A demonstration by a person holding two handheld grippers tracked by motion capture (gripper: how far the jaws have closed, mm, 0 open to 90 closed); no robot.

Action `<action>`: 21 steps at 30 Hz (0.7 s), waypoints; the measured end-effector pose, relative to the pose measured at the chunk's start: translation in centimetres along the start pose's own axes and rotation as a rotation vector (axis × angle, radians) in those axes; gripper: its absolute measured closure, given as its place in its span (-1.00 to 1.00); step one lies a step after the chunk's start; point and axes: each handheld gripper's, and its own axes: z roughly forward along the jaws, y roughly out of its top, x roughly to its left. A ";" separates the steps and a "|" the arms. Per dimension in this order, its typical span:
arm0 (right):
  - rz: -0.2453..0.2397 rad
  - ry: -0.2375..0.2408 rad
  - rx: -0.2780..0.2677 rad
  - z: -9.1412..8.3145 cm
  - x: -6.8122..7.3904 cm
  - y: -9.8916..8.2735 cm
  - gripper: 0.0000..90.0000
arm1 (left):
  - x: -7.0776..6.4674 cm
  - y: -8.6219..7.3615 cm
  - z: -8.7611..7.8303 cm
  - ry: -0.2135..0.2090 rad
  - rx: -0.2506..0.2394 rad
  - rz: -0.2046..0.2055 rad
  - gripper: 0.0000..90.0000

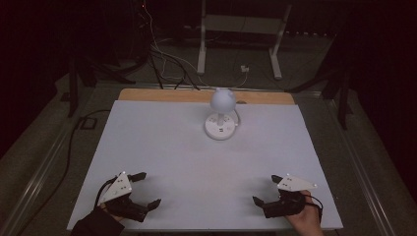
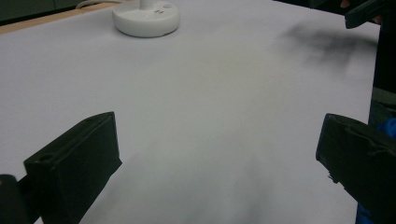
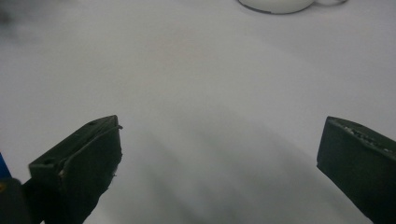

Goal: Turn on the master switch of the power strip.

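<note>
Both tools sit low at the near edge of the counter (image 1: 162, 142), and nothing is in either of them. The left hand-held gripper (image 1: 151, 189) rests at the near left corner, jaws spread wide with bare white surface between them, so it is released; its grey plate (image 1: 118, 186) faces up and the sleeve (image 1: 97, 225) comes in below it. From the left gripper view, the left hand-held gripper (image 2: 219, 149) shows its two black jaws far apart at the bottom corners, and the lamp (image 2: 146, 17) stands well ahead, at the top edge, only its round white base in frame. The right hand-held gripper (image 1: 267, 189) sits at the near right corner, held by a hand (image 1: 306, 222), jaws likewise parted and empty, released too. In the right gripper view, the right hand-held gripper (image 3: 219, 149) has its jaws wide apart over plain white counter, and the lamp (image 3: 275, 4) peeks in at the top edge, far off. On the high view the lamp (image 1: 221, 115) stands upright at the far middle of the counter, a round white base with a ball-shaped head above it, well apart from both tools and roughly midway between them across the width. Its cable (image 1: 238, 114) curls off the base on the right side toward the far edge. Beyond the counter, a tangle of wires (image 1: 167, 59) lies on the dark floor beside a white stand (image 1: 238, 34). A dark smudge of shadow (image 2: 322, 44) falls on the counter in the left gripper view, below the tip of the other tool at the top right corner.
</note>
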 end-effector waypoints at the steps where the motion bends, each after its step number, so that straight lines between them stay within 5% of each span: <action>1: 0.013 0.010 -0.001 0.0 0.0 0.1 -1.00 | 0.0 0.0 0.0 0.002 0.001 0.001 -1.00; 21: 0.026 0.025 -0.018 -0.7 -1.0 3.0 -1.00 | 0.0 0.0 -0.1 -0.006 -0.011 -0.007 -1.00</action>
